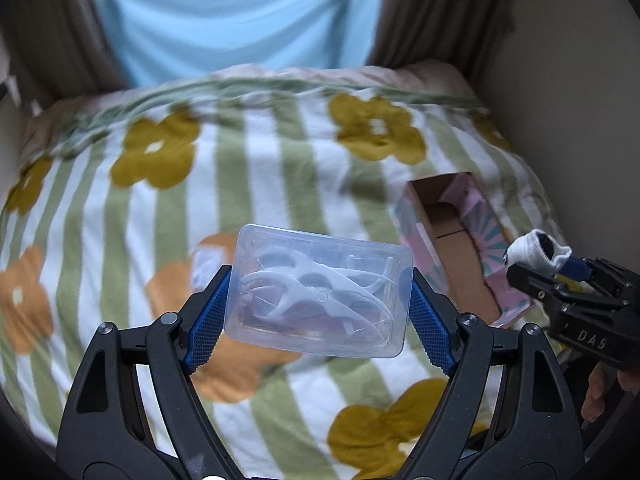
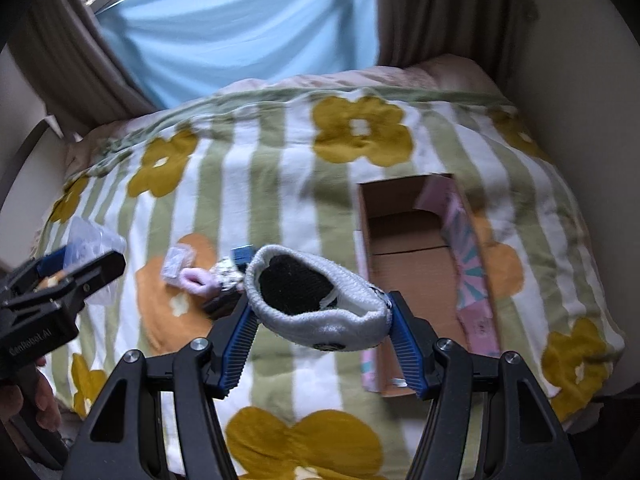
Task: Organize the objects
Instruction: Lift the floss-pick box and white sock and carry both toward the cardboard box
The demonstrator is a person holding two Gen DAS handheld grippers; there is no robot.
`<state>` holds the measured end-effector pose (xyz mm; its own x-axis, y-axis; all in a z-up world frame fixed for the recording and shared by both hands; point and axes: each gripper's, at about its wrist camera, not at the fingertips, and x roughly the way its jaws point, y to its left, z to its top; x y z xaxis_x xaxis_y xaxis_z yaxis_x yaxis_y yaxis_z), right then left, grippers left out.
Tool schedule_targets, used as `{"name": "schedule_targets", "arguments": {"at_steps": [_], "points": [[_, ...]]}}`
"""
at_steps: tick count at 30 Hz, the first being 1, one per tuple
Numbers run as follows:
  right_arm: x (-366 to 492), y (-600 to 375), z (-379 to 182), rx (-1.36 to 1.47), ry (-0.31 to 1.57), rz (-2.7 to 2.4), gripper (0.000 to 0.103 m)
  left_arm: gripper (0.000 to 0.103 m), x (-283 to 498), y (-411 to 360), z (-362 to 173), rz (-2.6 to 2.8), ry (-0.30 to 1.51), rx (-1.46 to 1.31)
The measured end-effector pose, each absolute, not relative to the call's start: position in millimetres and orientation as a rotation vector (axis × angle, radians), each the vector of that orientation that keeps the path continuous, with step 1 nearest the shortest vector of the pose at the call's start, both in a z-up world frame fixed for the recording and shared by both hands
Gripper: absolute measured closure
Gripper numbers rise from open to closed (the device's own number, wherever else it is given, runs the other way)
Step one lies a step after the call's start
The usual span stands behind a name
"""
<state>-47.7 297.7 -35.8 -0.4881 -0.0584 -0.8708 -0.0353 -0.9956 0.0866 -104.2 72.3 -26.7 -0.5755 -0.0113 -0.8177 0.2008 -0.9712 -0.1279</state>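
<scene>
Up close in the left wrist view, the left gripper [image 1: 320, 300] pinches a clear plastic box [image 1: 320, 292] by its two short ends, the blue pads pressed flat against its sides. White floss picks [image 1: 316, 296] lie tangled inside; their number is hard to tell through the cloudy plastic. The box hangs above a flowered blanket [image 1: 260, 160] with green stripes, which is smeared by blur. To the right lies an open cardboard box [image 1: 452, 248] with pink patterned sides, its near end cut off behind the right gripper [image 1: 560, 268], which carries a rolled white sock [image 1: 532, 252]. A few fingertips [image 1: 596, 396] show at the lower right edge.

Next, in the right wrist view, the right gripper [image 2: 320, 312] clamps the sock roll [image 2: 316, 304] between its blue pads, a black patch showing in the roll's mouth. The cardboard box [image 2: 412, 264] sits on the blanket [image 2: 272, 168] just beyond and right of the sock, its near left corner hidden behind a blue pad. Left of the sock, small items [image 2: 212, 276] lie on the blanket, too blurred to name. The left gripper [image 2: 76, 264] enters at the left edge, the clear box [image 2: 92, 240] mostly hidden behind it.
</scene>
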Motion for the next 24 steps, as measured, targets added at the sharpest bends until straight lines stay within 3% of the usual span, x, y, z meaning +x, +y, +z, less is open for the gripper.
{"name": "schedule_targets", "arguments": {"at_steps": [11, 24], "points": [[-59, 380, -73, 1.751, -0.241, -2.721, 0.044, 0.022, -211, 173, -45, -2.774, 0.204, 1.554], [-97, 428, -163, 1.943, -0.277, -2.593, 0.044, 0.022, -358, 252, -134, -2.762, 0.043, 1.86]]}}
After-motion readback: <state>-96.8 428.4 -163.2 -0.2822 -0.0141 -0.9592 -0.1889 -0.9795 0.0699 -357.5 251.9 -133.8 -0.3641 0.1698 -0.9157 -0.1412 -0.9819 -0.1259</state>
